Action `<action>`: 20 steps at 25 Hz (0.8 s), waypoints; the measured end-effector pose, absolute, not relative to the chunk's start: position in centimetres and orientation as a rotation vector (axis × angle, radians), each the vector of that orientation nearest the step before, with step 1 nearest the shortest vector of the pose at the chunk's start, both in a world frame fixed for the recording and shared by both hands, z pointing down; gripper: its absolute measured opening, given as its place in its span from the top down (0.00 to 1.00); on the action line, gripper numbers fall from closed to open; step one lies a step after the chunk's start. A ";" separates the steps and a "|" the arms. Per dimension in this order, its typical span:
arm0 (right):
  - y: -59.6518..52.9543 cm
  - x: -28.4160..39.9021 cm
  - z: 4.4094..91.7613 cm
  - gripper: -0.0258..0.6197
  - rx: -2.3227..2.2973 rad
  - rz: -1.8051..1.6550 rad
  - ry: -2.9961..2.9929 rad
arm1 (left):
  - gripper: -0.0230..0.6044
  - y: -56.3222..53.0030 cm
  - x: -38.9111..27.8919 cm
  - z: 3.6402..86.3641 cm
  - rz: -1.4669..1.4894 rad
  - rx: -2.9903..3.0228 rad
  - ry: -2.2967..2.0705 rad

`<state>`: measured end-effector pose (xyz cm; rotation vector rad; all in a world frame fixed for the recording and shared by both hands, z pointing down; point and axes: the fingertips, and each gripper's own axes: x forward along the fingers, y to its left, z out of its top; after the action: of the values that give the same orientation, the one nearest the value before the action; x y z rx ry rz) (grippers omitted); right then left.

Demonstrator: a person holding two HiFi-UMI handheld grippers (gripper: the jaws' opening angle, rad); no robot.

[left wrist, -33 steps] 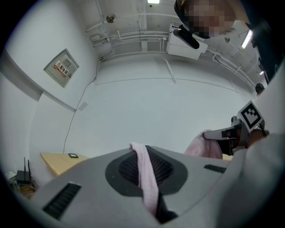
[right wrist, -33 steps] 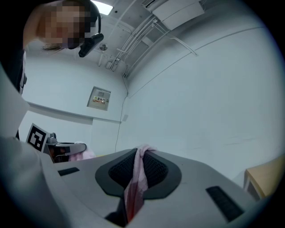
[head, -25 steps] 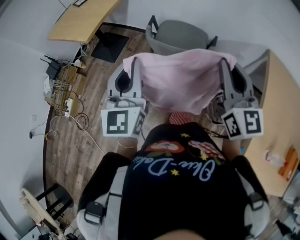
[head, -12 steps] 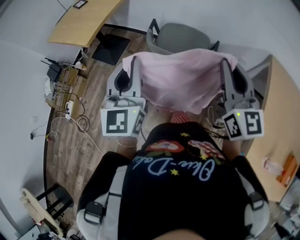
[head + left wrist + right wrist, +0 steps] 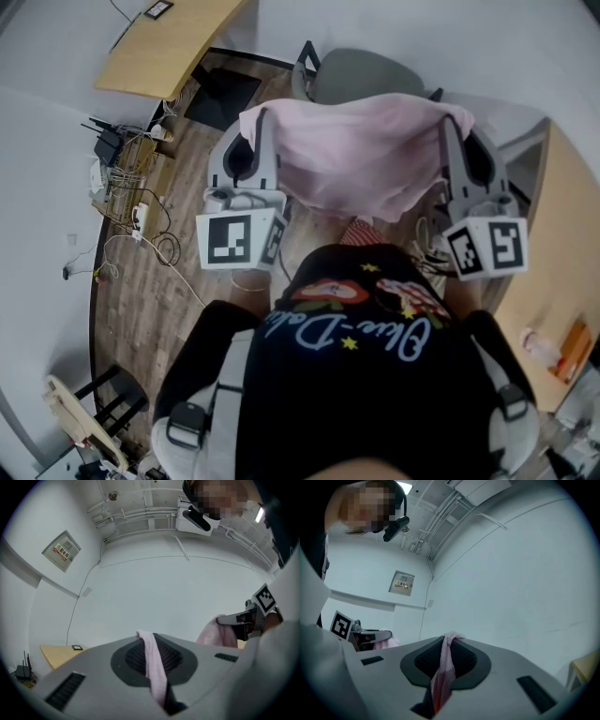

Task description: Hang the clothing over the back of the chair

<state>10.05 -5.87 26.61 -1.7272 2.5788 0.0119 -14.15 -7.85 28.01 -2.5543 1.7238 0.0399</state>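
A pink garment (image 5: 361,159) hangs spread between my two grippers in the head view. The left gripper (image 5: 255,117) is shut on its left top corner, and a strip of the pink cloth (image 5: 154,667) shows pinched between its jaws. The right gripper (image 5: 450,120) is shut on the right top corner, with the cloth (image 5: 444,667) bunched between its jaws. Just beyond the garment stands a grey chair (image 5: 361,77), its back partly hidden behind the cloth. Both grippers point level.
A wooden desk (image 5: 169,42) stands at the far left with a black base (image 5: 225,94) under it. Cables and a router (image 5: 127,169) lie on the floor at the left. Another wooden table (image 5: 553,253) runs along the right.
Both grippers have carried the spread garment forward, toward the grey chair. The grip on both corners is unchanged.
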 end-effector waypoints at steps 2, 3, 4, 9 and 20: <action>-6.6 10.3 26.7 0.91 -1.722 0.009 2.586 | 0.95 -8.6 -13.9 28.0 0.029 -2.549 1.731; -6.9 10.5 26.6 0.91 -1.717 0.010 2.590 | 0.95 -8.9 -13.7 27.9 0.027 -2.546 1.733; -7.3 10.8 26.6 0.91 -1.713 0.010 2.593 | 0.95 -9.2 -13.4 27.8 0.024 -2.543 1.733; -9.5 11.3 26.4 0.91 -1.688 -0.007 2.606 | 0.95 -11.2 -12.8 27.3 0.021 -2.527 1.737; -13.3 13.4 26.2 0.91 -1.646 0.017 2.610 | 0.95 -14.2 -11.1 27.4 0.013 -2.482 1.772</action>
<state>13.37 -13.25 26.16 -1.6461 2.6099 0.0168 -11.06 -14.20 27.41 -2.4823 1.7721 0.0134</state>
